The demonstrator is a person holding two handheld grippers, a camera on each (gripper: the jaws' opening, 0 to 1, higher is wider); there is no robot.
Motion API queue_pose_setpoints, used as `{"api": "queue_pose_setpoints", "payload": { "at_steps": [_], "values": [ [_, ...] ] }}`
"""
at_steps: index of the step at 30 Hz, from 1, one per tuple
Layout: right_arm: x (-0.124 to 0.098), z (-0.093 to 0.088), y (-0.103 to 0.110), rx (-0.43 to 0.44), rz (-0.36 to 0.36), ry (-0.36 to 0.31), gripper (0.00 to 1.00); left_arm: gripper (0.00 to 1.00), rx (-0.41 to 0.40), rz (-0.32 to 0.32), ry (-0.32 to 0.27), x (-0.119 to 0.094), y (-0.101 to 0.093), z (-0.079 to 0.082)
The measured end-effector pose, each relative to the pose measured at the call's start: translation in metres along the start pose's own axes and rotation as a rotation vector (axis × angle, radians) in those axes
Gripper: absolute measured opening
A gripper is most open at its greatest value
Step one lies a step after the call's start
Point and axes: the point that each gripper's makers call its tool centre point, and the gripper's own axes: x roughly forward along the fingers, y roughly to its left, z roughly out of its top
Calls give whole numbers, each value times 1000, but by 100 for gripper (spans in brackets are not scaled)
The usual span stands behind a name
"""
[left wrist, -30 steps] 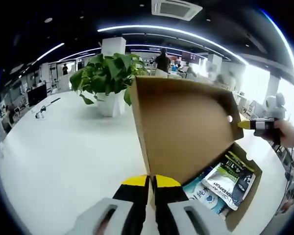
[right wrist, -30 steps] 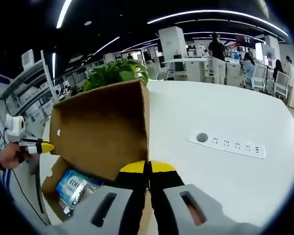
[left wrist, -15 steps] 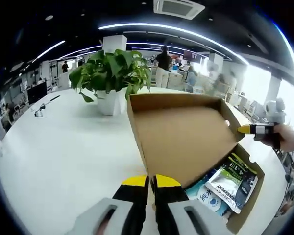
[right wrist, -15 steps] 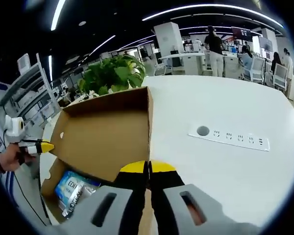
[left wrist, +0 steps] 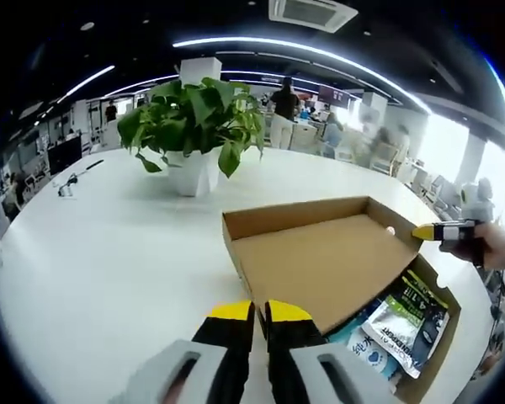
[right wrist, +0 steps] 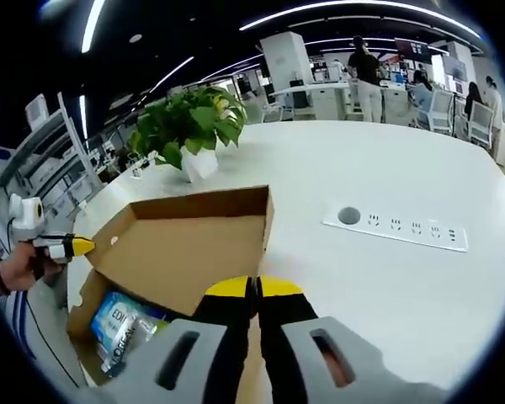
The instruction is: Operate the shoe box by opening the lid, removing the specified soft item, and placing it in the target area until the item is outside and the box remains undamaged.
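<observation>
Both grippers, left [left wrist: 258,310] and right [right wrist: 254,289], jaws pinching the lid [left wrist: 320,265] (tilted back), hold open the shoe box [left wrist: 433,337] with packets [left wrist: 397,321] inside, on the bench [left wrist: 109,252].

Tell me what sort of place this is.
Likely an open-plan office: a large white table with a built-in power strip, a potted plant, and people at desks behind.

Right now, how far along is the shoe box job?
Done: the lid is swung wide open, with the left gripper and right gripper shut on its edges. In hand: nothing beyond the lid. Left: the soft packets lie inside the shoe box; none is out on the white table yet.
</observation>
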Motion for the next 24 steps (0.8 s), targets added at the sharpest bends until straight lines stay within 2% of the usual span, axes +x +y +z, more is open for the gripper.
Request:
{"api": "queue_pose_setpoints", "payload": {
  "at_steps": [15, 18, 24],
  "values": [
    [-2, -5, 1, 5, -1, 22, 2, 6, -5, 0, 7, 1, 1, 0],
    [-6, -6, 1, -11, -2, 31, 4, 7, 18, -4, -3, -1, -1, 2],
    [-19, -3, -5, -5, -4, 28, 4, 6, -21, -13, -40, -10, 2, 8]
  ]
}}
